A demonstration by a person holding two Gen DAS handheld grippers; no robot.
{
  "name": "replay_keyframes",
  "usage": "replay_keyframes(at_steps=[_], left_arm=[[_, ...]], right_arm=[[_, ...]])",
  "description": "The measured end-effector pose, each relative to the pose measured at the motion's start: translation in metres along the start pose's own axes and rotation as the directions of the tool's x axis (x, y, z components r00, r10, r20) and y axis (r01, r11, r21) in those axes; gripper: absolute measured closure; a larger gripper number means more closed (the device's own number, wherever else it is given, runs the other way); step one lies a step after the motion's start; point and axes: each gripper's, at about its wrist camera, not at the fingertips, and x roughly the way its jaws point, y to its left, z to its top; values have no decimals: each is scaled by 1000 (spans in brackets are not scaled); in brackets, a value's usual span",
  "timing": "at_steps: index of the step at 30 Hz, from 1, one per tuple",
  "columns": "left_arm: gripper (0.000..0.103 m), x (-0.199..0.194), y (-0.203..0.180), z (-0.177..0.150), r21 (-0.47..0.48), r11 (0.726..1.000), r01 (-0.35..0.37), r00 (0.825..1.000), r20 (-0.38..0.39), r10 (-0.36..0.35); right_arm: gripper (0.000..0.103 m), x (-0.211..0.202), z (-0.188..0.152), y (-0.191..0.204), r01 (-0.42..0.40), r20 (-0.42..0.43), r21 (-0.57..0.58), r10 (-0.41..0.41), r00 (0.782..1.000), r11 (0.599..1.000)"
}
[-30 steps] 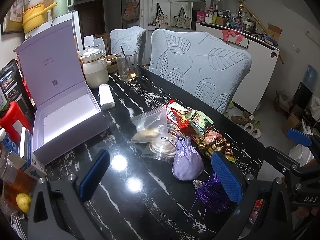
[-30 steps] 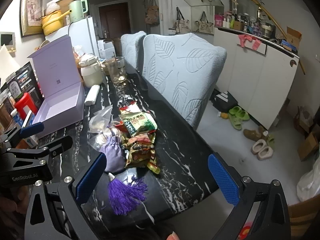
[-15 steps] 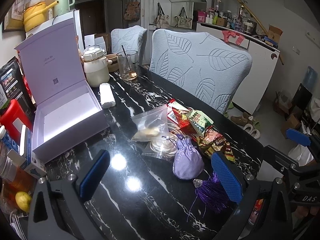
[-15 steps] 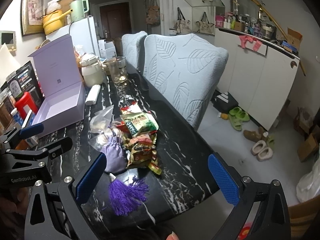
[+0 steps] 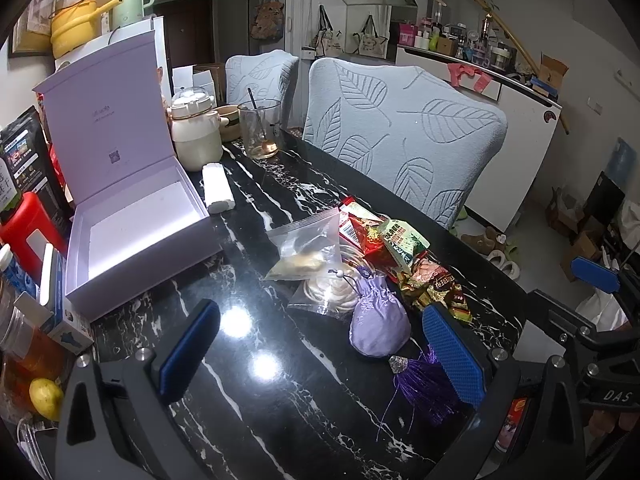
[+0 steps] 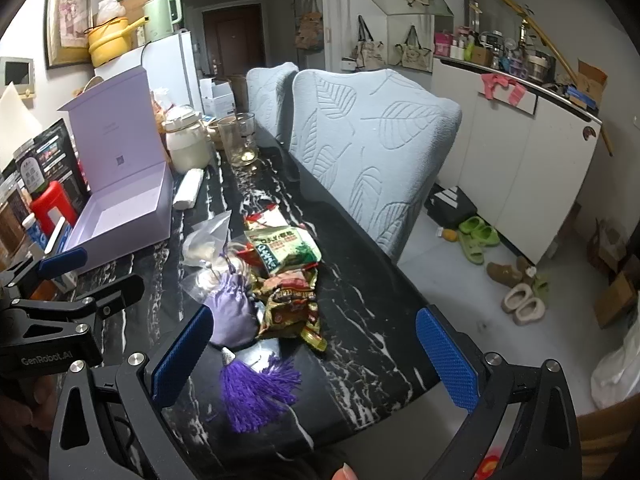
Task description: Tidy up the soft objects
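Note:
A lilac drawstring pouch (image 5: 378, 330) with a purple tassel (image 5: 424, 384) lies on the black marble table (image 5: 280, 400), beside two clear zip bags (image 5: 308, 248) and a heap of snack packets (image 5: 400, 244). An open lilac gift box (image 5: 136, 220) stands to the left. My left gripper (image 5: 320, 352) is open and empty, hovering near the table's front edge with the pouch between its fingers in view. My right gripper (image 6: 316, 356) is open and empty, above the tassel (image 6: 256, 390) and pouch (image 6: 232, 314) at the table's edge.
A rolled white cloth (image 5: 218, 188), a cream jar (image 5: 196, 136) and a glass with a spoon (image 5: 260, 128) stand at the back. Red container, bottles and boxes (image 5: 28, 232) crowd the left edge. Two leaf-patterned chairs (image 5: 400, 140) line the table's right side.
Both grippers have barely shifted; the view drifts slightly. Nothing on the table has moved.

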Motion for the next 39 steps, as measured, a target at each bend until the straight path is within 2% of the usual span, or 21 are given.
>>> replay_keyframes(at_steps=[25,39], left_arm=[[0,-5,0,-1,-4,1000,6,1000,2,-6],[0,-12,-6,-13,-29,1000,0,1000,-3,0]], right_arm=[[0,-3,0,2,-4,11,-12,4,1000,1000],[0,-7,-11,-4,-25,19,-5,25,1000,1000]])
